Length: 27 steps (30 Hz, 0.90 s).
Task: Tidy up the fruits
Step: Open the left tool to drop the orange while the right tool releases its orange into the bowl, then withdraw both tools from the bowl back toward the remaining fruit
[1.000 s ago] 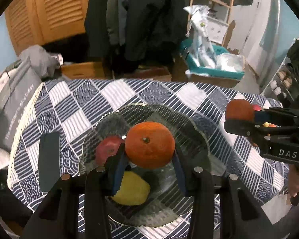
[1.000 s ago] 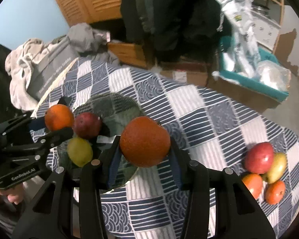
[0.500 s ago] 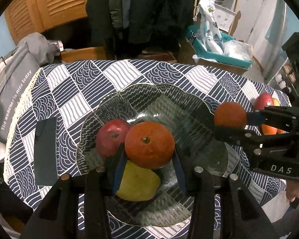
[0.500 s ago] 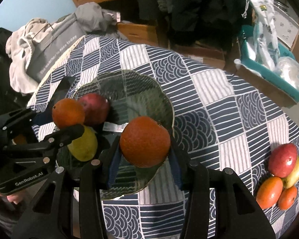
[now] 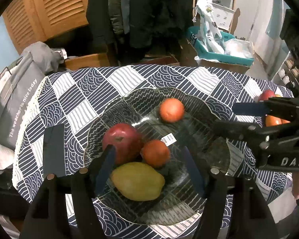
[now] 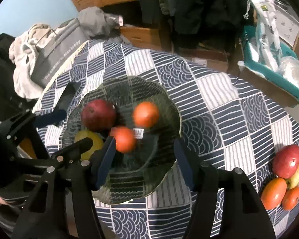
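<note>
1. Fruit fills a glass bowl [image 5: 191,99] on a table covered with a blue-and-white patterned cloth [image 5: 129,75]; both hand-held grippers hang above the bowl with jaws spread and nothing between them.
2. The left gripper [image 5: 147,171] stands over the bowl's near side, above a yellow mango [image 5: 137,181] lying near the bowl's near rim.
3. A red apple [image 5: 119,139] sits in the bowl just beyond the mango, touching an orange [image 5: 155,153] beside it.
4. A second orange [image 5: 171,109] lies alone toward the bowl's far side, blurred in the right wrist view.
5. The right gripper [image 6: 143,165] reaches in over the bowl's right rim.
6. Four more fruits wait on the cloth well right of the bowl: a second red apple [image 6: 287,161], a pale mango [image 6: 298,173] and two orange fruits [image 6: 273,193].
7. A dark flat slab [image 5: 53,149] lies on the cloth just left of the bowl.
</note>
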Available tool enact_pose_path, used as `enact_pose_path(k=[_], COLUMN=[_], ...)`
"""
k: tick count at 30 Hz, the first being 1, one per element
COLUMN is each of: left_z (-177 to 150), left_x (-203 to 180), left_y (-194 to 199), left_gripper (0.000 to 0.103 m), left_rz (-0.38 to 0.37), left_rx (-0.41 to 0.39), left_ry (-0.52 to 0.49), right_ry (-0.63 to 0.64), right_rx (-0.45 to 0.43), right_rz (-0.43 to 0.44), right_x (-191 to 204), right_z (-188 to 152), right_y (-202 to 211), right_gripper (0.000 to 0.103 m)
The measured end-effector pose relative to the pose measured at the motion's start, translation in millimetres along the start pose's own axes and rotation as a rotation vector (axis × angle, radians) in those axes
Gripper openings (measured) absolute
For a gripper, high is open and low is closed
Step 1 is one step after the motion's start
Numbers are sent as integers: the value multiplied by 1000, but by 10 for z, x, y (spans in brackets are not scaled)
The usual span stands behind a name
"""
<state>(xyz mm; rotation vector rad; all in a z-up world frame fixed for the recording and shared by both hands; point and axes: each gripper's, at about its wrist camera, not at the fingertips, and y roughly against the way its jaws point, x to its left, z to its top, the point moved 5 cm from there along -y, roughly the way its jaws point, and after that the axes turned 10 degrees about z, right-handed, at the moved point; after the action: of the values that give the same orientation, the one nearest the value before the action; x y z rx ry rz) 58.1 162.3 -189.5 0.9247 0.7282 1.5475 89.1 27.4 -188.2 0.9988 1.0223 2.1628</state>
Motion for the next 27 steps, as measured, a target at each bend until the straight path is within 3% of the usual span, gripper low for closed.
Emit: enact_pose_path(k=[9, 27], left_z=[68, 376], left_x=[-60, -507], left_y=[174, 854], left_gripper=[71, 71], left_rz=[-15, -103], left_rx=[-32, -178], left_ry=[1, -31], right_ry=[-28, -42], right_rx=[-76, -204], right_rz=[-33, -213], right_x=[-82, -339], right_z=[84, -43], right_y=[359, 1296], right_gripper=[62, 62])
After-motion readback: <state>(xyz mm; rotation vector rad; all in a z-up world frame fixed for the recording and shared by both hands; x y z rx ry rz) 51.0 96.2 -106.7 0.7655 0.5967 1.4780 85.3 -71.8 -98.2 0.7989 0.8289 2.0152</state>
